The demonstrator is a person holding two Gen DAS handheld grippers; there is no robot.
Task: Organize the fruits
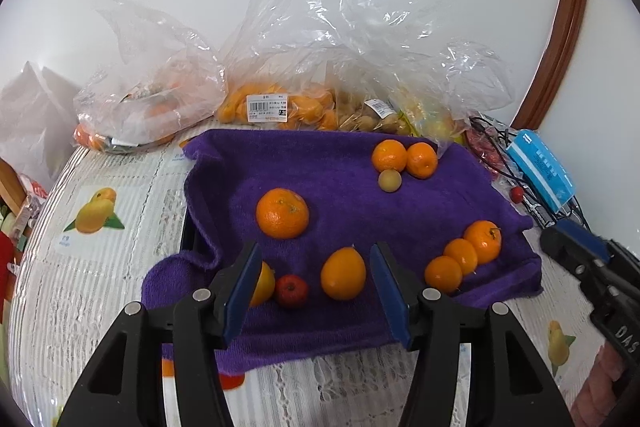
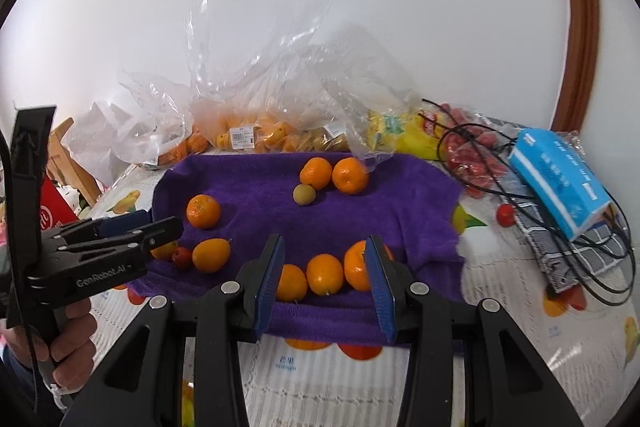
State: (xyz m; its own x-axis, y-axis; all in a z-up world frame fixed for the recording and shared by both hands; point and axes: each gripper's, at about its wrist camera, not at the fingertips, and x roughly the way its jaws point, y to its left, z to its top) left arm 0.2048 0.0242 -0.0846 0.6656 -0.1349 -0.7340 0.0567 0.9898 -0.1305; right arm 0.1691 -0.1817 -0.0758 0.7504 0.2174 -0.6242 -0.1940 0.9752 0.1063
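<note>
A purple towel [image 1: 340,187] [image 2: 380,211] carries loose fruit. My left gripper [image 1: 316,247] [image 2: 164,227] is open just above the towel's near edge. An oval orange fruit [image 1: 344,273] [image 2: 211,255] and a small red fruit [image 1: 291,291] lie on the towel between its fingers, untouched. A yellow-orange fruit [image 1: 264,283] is half hidden by the left finger. A big mandarin [image 1: 282,213] sits behind. My right gripper [image 2: 325,239] [image 1: 560,247] is open and holds nothing, over a row of three mandarins [image 2: 325,274] [image 1: 462,255]. Two mandarins [image 1: 404,158] and a pale round fruit [image 1: 389,181] lie at the back.
Clear plastic bags of fruit [image 1: 280,107] [image 2: 248,135] line the wall behind the towel. A blue tissue pack [image 1: 540,171] [image 2: 560,179], black cables [image 2: 520,187] and a small red fruit [image 2: 506,215] lie to the right. The tablecloth [image 1: 100,267] has printed fruit pictures.
</note>
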